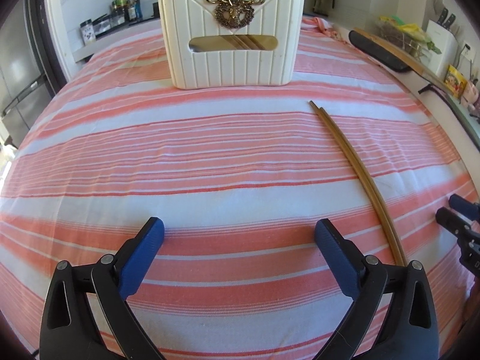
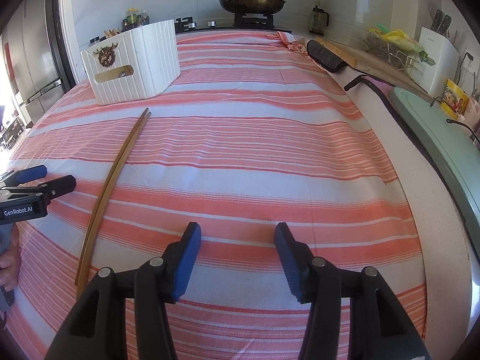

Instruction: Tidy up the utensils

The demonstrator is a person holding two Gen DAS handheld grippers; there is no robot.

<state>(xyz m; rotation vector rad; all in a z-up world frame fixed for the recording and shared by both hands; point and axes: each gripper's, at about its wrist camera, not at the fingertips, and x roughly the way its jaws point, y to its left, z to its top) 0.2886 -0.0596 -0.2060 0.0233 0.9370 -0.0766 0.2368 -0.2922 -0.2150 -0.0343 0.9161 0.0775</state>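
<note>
A pair of brown chopsticks (image 1: pixel 357 168) lies side by side on the pink-striped cloth; it also shows in the right wrist view (image 2: pixel 114 174). A white ribbed utensil holder (image 1: pixel 231 39) with a gold deer emblem stands at the far side, with chopsticks inside; it shows in the right wrist view (image 2: pixel 135 63) too. My left gripper (image 1: pixel 240 234) is open and empty, left of the loose chopsticks. My right gripper (image 2: pixel 238 237) is open and empty, right of them. Each gripper shows at the edge of the other's view: the right one (image 1: pixel 459 213), the left one (image 2: pixel 45 177).
The striped cloth (image 2: pixel 240 150) covers the counter. A frying pan with a lid (image 2: pixel 252 1) sits on the stove behind. A black pad and a wooden board (image 2: pixel 330 52) lie at the right edge, next to a green board (image 2: pixel 435 126). Bottles (image 1: pixel 126 6) stand at the back left.
</note>
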